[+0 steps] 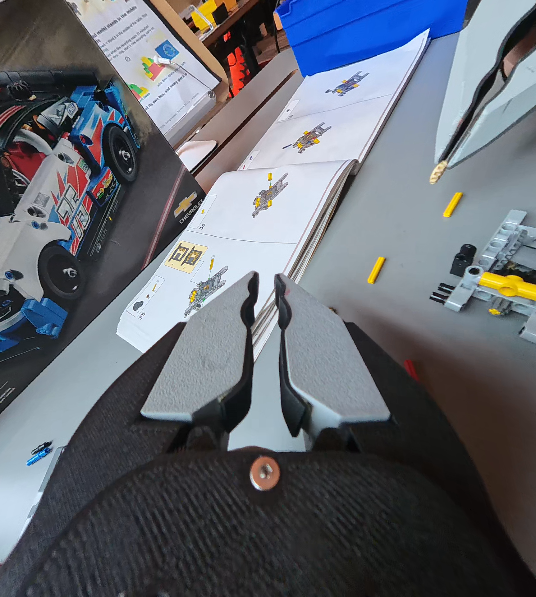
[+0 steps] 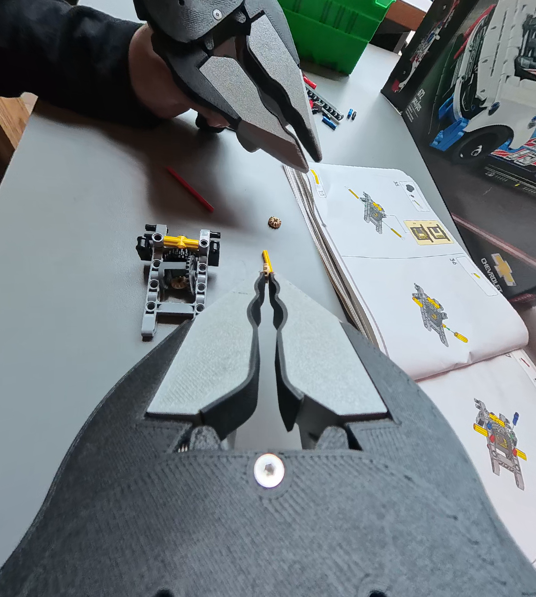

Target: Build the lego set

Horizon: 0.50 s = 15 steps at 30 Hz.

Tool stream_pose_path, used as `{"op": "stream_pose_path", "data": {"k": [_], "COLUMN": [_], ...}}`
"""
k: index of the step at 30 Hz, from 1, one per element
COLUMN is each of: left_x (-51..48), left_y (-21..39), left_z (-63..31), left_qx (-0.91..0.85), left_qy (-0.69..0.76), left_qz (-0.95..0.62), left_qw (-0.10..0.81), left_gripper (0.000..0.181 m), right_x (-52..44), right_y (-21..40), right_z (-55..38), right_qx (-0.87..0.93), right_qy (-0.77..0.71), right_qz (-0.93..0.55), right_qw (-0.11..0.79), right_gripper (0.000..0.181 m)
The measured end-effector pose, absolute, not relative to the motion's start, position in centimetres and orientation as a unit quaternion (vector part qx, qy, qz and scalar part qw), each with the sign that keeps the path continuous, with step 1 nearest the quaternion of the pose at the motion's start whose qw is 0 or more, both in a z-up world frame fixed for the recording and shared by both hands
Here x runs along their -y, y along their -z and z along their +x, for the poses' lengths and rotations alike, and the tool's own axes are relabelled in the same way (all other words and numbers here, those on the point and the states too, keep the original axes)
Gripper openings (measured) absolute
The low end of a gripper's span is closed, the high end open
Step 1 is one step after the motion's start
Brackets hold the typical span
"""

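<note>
Underneath everything lies a smooth grey tabletop (image 2: pixel 66 181), with a wooden bench edge showing past its far left corner in the right wrist view. A tall dark cardboard set box printed with a white, blue and red race car (image 1: pixel 50 200) stands along one side, and an open white instruction booklet (image 2: pixel 405 274) lies flat beside it. A blue plastic bin (image 1: pixel 366 32) sits beyond the booklet, a green plastic bin (image 2: pixel 331 35) at the opposite end, and further tables with yellow items are blurred behind.

The right gripper (image 2: pixel 267 274) has its jaws pinched together on a small tan bevel gear (image 1: pixel 437 172) at the very tips, held just above the table; in the right wrist view a short yellow axle (image 2: pixel 266 258) shows directly beyond those tips (whether it touches the gear I cannot tell). The partly built grey beam frame with a yellow connector across its top (image 2: pixel 176 274) lies on the table to the left of these jaws, near but apart. A second tan gear (image 2: pixel 274 222) and a thin red rod (image 2: pixel 190 190) lie farther off.

The left gripper (image 1: pixel 266 279) hovers over the booklet's corner, its jaws slightly parted with nothing between them; a hand (image 2: pixel 160 80) in a black sleeve holds it. Two loose yellow axles (image 1: pixel 375 270) lie between it and the frame.
</note>
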<state>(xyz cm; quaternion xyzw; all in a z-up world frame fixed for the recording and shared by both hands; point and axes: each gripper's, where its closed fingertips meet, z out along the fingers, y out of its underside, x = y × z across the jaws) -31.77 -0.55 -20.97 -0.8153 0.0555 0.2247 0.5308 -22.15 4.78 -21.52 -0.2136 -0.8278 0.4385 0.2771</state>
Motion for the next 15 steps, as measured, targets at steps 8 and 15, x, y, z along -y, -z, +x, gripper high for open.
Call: {"op": "stream_pose_path", "data": {"k": [8, 15], "left_x": [0.38, 0.17], "left_y": [21.24, 21.76], "left_z": [-31.6, -31.41], "left_qx": [-0.068, -0.083], "left_qy": [-0.233, -0.248], "left_qz": [-0.818, -0.823], "left_qw": [0.521, 0.504], "left_gripper": [0.005, 0.004], "right_x": [-5.09, -4.93], "right_y": [21.21, 21.22], "right_z": [-22.18, -22.09], "right_qx": [0.822, 0.823], "right_qy": [-0.447, -0.443], "right_qz": [-0.219, -0.213], "right_qw": [0.277, 0.284], "right_gripper": [0.0, 0.0]}}
